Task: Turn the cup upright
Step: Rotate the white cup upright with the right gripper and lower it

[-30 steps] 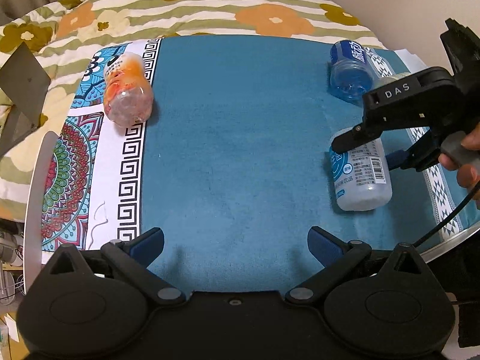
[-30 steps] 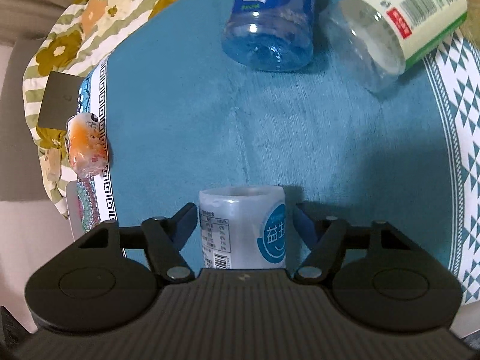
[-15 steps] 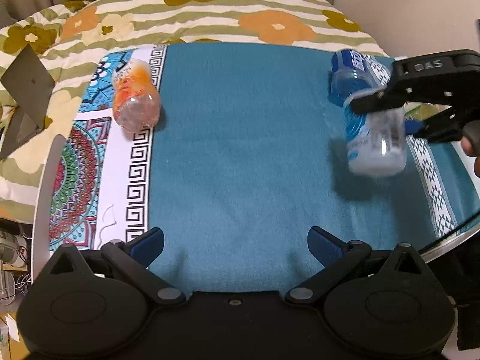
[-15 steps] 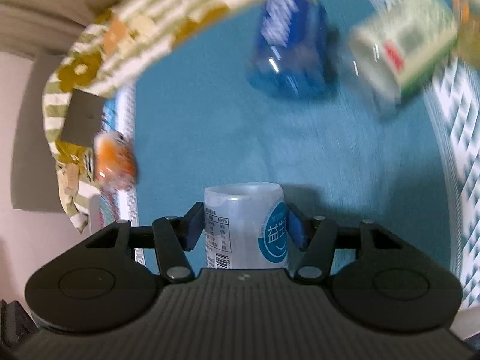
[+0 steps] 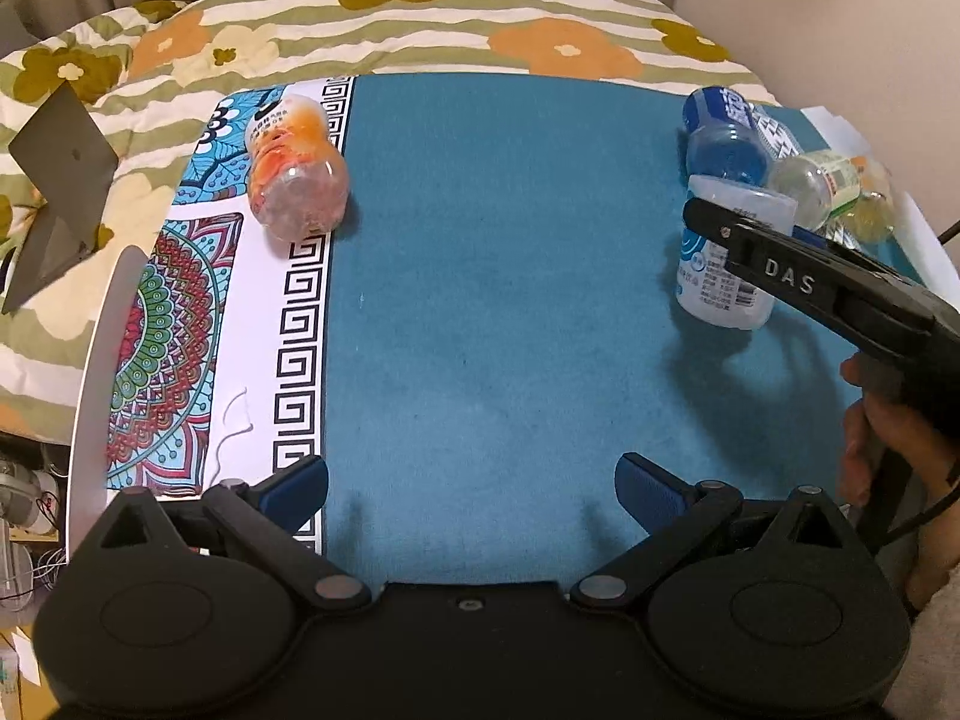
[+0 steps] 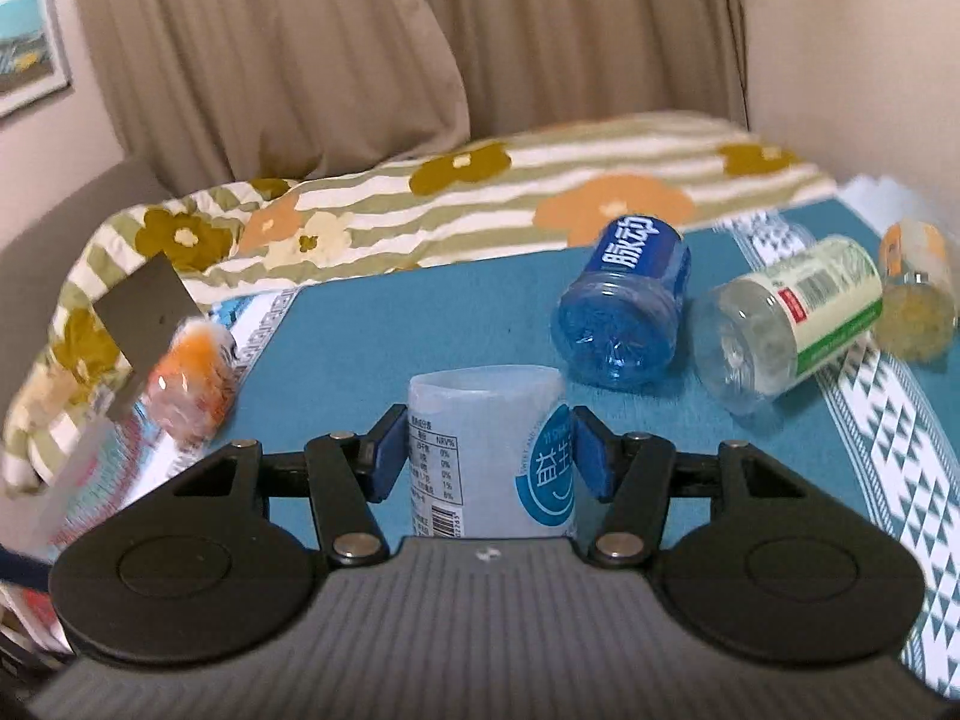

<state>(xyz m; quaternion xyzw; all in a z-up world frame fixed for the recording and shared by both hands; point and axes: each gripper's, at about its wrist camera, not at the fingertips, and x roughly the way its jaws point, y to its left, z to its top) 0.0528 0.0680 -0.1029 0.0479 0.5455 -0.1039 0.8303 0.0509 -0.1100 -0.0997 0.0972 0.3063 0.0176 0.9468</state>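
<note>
The pale cup (image 6: 489, 456) stands nearly upright on the teal cloth (image 5: 510, 276), clamped between the blue pads of the right hand-held gripper (image 6: 483, 461). Behind it lie a blue bottle (image 6: 624, 312) and a green-labelled bottle (image 6: 792, 318). The left hand-held gripper (image 5: 471, 483) hangs wide open, holding nothing.

The left wrist view looks down from above the near edge of the teal cloth (image 5: 498, 276), facing the floral quilt (image 5: 420, 24) beyond, its own tongs (image 5: 471, 483) at the bottom. The right wrist view sits low and close, facing level toward the curtain (image 6: 372, 60). Both share the cloth, the quilt, the orange bottle (image 5: 297, 171) and the blue bottle (image 5: 723, 132).
</note>
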